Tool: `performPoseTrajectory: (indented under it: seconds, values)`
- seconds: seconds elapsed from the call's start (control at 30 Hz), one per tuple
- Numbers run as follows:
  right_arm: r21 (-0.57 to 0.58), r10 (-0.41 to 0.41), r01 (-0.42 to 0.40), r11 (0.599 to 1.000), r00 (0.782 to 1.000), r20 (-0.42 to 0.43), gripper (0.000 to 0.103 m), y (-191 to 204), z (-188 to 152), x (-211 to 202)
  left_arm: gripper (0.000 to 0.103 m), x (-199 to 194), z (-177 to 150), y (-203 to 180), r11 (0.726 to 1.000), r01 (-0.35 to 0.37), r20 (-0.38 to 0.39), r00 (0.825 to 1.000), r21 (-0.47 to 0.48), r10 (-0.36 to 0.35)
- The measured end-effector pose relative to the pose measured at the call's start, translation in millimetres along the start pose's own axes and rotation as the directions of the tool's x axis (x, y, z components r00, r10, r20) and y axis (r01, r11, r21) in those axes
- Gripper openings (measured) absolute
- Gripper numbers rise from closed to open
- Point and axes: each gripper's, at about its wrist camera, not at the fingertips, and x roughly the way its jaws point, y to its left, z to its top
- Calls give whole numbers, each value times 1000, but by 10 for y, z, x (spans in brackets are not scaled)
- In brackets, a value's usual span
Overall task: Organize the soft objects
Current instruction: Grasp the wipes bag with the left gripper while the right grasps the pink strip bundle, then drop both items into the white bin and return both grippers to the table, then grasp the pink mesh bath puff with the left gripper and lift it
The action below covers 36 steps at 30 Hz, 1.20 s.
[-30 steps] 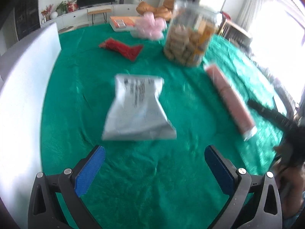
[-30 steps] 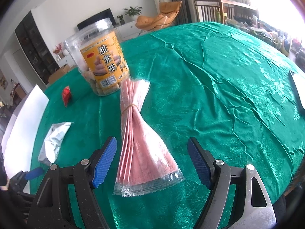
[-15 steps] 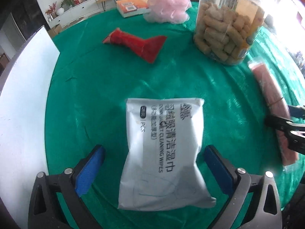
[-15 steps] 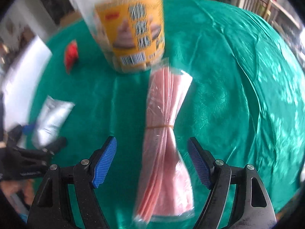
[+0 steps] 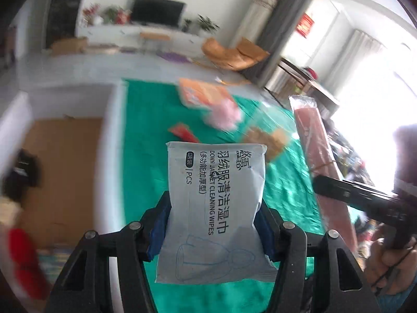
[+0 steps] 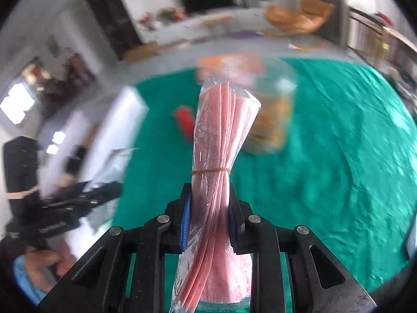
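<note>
A pale grey pack of cleaning wipes point(image 5: 216, 195) hangs above the green tablecloth point(image 5: 146, 156). My left gripper point(image 5: 213, 214) grips its lower half, the blue pads pressing its sides while the jaws are closing. A long pink bundle in clear wrap point(image 6: 221, 135), tied with a rubber band, is lifted off the table. My right gripper point(image 6: 209, 208) pinches it just below the band, its jaws closing too. The left wrist view shows the same pink bundle point(image 5: 316, 140) at the right, and the right wrist view shows the left gripper point(image 6: 86, 195) blurred at the left.
On the cloth stand a clear jar of snacks point(image 6: 273, 120), a red pouch point(image 5: 182, 133), a pink fluffy item point(image 5: 225, 114) and an orange pack point(image 5: 200, 91). A white board point(image 5: 114, 130) edges the table's left side, with brown cardboard point(image 5: 60, 169) beyond it. A person's hand point(image 5: 385, 260) holds the right gripper.
Both grippers have closed on their items and lifted them: the left took the wipes pack, the right the pink bundle. Both views now look higher across the room.
</note>
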Motion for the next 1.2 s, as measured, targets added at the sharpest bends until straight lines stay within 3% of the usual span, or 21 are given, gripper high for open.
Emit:
performPoseTrajectory:
  seconds: [0.07,0.1,0.13,0.17,0.23,0.27,0.3,0.33,0.37,0.43,0.47,0.53,0.6,0.67,0.73,0.8,0.87,0.93,1.0,1.2]
  values:
    - [-59,138,-139,988,990,-19,26,576,123,48,60,-382,22,354,988,-155,34,987,-20,155]
    - [-80,184,-187,979,982,-34,26,806,151,107,69,-536,3,546,968,-248,38,968,-40,249]
    - [-95,234,-238,967,971,-54,26,1061,176,205,90,-643,-18,694,945,-322,35,945,-57,324]
    - [-100,263,-269,958,962,-69,29,1235,186,301,99,-763,-64,907,906,-415,37,908,-80,418]
    - [-82,385,-394,915,916,-110,52,1600,173,577,103,-921,-189,1240,841,-527,38,844,-124,534]
    - [-64,446,-459,886,882,-151,82,1729,152,725,103,-947,-239,1400,805,-574,15,813,-149,583]
    - [-51,457,-472,880,872,-173,84,1795,114,808,103,-971,-290,1547,776,-605,-10,790,-179,613]
    - [-40,449,-463,886,875,-181,84,1804,78,866,103,-999,-339,1646,759,-616,-21,779,-211,626]
    - [-37,432,-443,896,886,-166,84,1732,39,881,103,-1008,-399,1678,758,-609,-15,782,-233,623]
    - [-64,349,-358,931,929,-124,84,1494,-47,836,103,-968,-426,1630,788,-554,25,814,-268,580]
    - [-100,248,-256,961,965,-88,85,1281,-131,816,103,-927,-426,1560,812,-518,43,836,-267,548]
    - [-139,54,-59,989,998,-38,85,864,-338,834,103,-764,-344,1294,867,-442,74,880,-229,468]
    - [-155,-147,144,977,989,-7,85,379,-581,904,103,-628,-310,907,918,-362,103,919,-162,380]
    - [-127,-332,330,935,943,2,84,-182,-903,936,103,-478,-246,479,956,-281,115,950,-84,289]
    - [-59,-408,407,912,913,-13,84,-655,-1081,877,103,-321,-215,66,980,-199,92,976,7,197]
    - [35,-416,417,908,909,-25,84,-920,-1306,773,103,-70,-158,-301,987,-137,38,990,85,134]
    - [127,-375,372,919,927,-4,84,-1023,-1343,632,103,167,-67,-530,987,-102,-15,994,126,105]
    - [152,-351,338,929,934,69,85,-982,-1311,485,103,372,22,-718,983,-88,-42,994,162,96]
    - [143,-355,343,929,933,68,85,-903,-1264,571,103,602,137,-843,975,-96,-62,992,202,111]
    - [115,-342,338,934,940,18,85,-1001,-1295,743,103,1405,685,-650,981,-74,-152,983,181,102]
